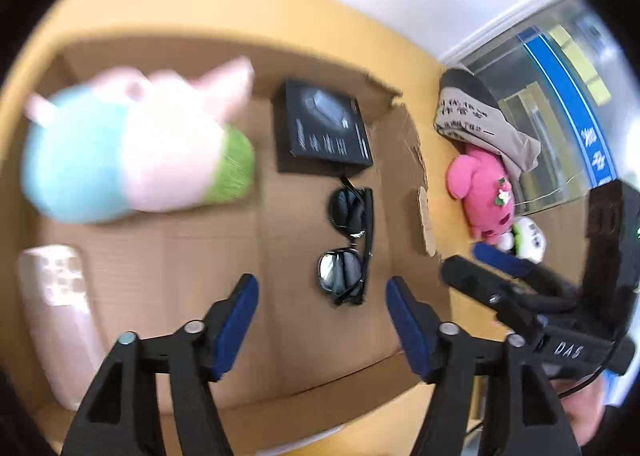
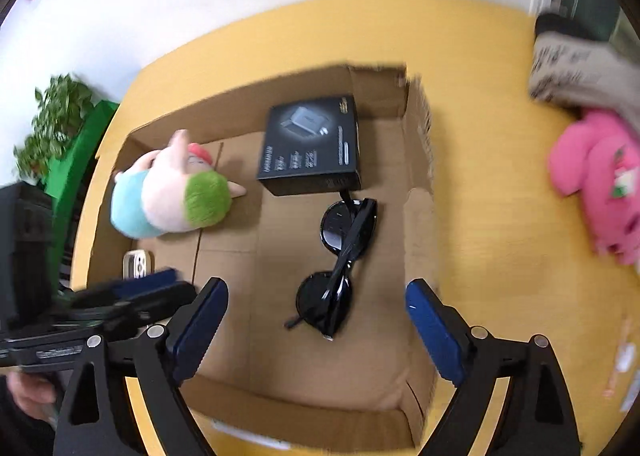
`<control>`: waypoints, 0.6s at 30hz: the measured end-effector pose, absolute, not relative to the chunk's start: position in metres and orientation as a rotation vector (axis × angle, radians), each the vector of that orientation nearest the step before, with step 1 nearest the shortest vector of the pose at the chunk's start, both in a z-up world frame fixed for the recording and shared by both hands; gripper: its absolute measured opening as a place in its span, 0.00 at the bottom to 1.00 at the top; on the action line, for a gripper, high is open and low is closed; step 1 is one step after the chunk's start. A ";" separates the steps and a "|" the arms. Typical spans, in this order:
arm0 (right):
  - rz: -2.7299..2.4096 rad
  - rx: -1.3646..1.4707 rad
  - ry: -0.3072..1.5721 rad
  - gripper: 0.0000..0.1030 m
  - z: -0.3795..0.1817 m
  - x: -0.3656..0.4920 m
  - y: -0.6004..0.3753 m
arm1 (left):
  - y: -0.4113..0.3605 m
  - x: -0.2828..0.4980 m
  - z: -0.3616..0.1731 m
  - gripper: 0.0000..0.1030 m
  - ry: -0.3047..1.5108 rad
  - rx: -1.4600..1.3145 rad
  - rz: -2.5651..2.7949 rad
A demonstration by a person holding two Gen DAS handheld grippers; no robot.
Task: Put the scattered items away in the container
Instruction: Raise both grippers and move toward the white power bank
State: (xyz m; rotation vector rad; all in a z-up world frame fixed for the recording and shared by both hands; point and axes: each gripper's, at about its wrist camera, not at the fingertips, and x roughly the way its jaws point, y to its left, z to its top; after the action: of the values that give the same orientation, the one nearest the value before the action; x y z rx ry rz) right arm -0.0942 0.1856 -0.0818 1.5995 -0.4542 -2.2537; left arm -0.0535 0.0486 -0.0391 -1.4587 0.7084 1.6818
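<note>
An open cardboard box (image 1: pixel 200 256) (image 2: pixel 416 160) lies on a yellow table. Inside it are a pastel plush toy (image 1: pixel 132 144) (image 2: pixel 172 192), a black product box (image 1: pixel 322 128) (image 2: pixel 312 144), folded black sunglasses (image 1: pixel 350 240) (image 2: pixel 340 260) and a pale phone-like item (image 1: pixel 56 308) (image 2: pixel 138 264). A pink plush (image 1: pixel 482 192) (image 2: pixel 600 180) and a folded printed cloth (image 1: pixel 476 120) (image 2: pixel 576 72) lie on the table right of the box. My left gripper (image 1: pixel 322 320) is open and empty above the box floor. My right gripper (image 2: pixel 316 332) is open and empty above the sunglasses.
A small white and green toy (image 1: pixel 528 240) sits by the pink plush. A green plant (image 2: pixel 56 116) stands beyond the table's left side. A glass partition with a blue stripe (image 1: pixel 560 96) stands at the right. The yellow table (image 2: pixel 500 256) surrounds the box.
</note>
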 end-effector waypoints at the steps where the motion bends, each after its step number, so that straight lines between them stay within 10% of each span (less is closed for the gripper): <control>1: -2.283 1.579 -0.435 0.94 -0.070 -0.085 0.185 | 0.040 -0.047 -0.019 0.70 0.730 -1.397 1.730; 18: -2.408 1.377 -0.341 0.99 0.043 0.014 0.176 | -0.011 0.014 0.109 0.75 0.781 -1.090 1.981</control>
State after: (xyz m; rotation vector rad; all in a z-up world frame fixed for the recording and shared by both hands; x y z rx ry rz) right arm 0.0139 0.1756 0.0435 1.3767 -0.3410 -2.4082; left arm 0.0144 -0.0109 0.1086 -1.0902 0.7810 1.9811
